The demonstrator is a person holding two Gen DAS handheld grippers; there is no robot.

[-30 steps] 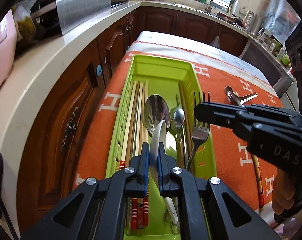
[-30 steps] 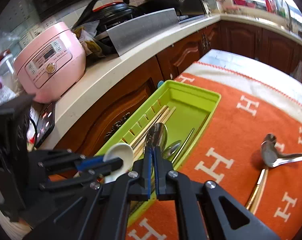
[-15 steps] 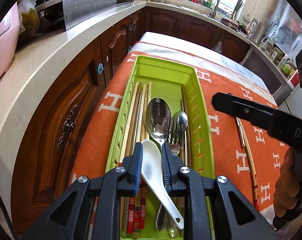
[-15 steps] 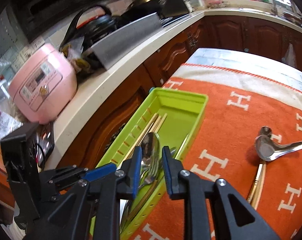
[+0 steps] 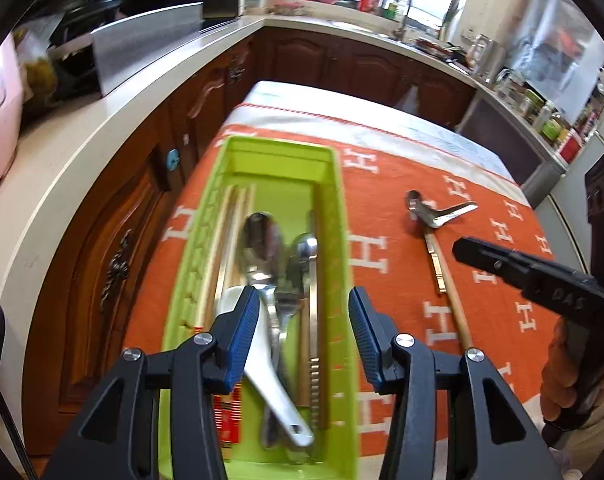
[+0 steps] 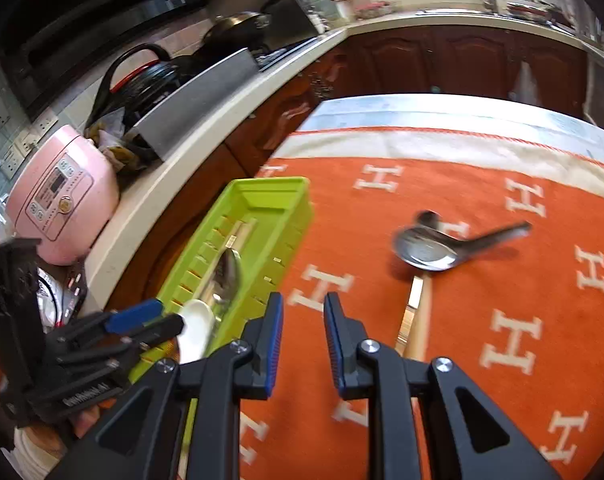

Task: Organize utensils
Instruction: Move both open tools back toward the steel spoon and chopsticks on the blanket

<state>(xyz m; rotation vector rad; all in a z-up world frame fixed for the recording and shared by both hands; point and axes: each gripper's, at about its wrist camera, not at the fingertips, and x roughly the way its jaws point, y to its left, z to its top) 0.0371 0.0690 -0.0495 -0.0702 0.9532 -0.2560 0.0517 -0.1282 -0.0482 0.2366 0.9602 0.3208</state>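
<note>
Left tongs [image 5: 304,334], jaws opening, hover over a slotted lime-green plastic tray [image 5: 340,240]; a smooth white ceramic spoon [image 5: 261,364] lies free inside among polished steel spoons [image 5: 261,248]. Right tongs [image 6: 302,338], parted and empty, hang above the woven orange cloth [image 6: 502,280], where a steel ladle-spoon [image 6: 426,250] lies.
</note>
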